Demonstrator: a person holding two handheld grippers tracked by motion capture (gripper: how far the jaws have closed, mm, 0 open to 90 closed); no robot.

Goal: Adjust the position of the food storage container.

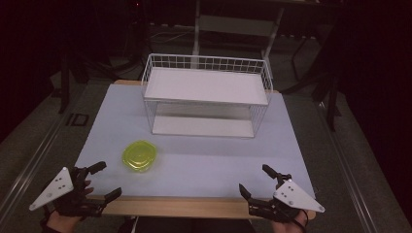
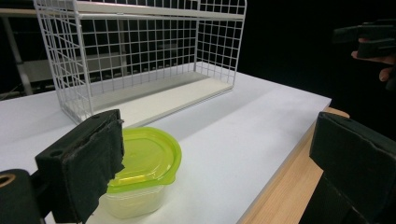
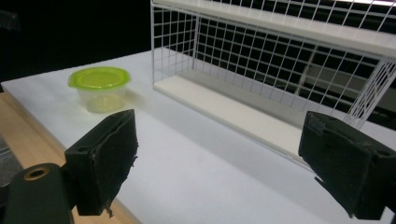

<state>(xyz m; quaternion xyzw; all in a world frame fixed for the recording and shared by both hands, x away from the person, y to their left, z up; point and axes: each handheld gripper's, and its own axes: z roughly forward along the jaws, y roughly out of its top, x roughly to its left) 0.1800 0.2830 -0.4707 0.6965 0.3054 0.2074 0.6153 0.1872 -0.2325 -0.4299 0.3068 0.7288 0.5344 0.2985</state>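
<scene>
The table carries a pale white-grey top with a bare wooden strip along its near edge, at the bottom of the high view. Two items rest directly on it. A white wire rack with a solid upper shelf and a solid base panel stands at the upper centre of the frame, toward the far edge. A clear plastic container with a yellow-green lid, closed, sits left of centre, nearer the wooden strip and apart from the rack.
</scene>
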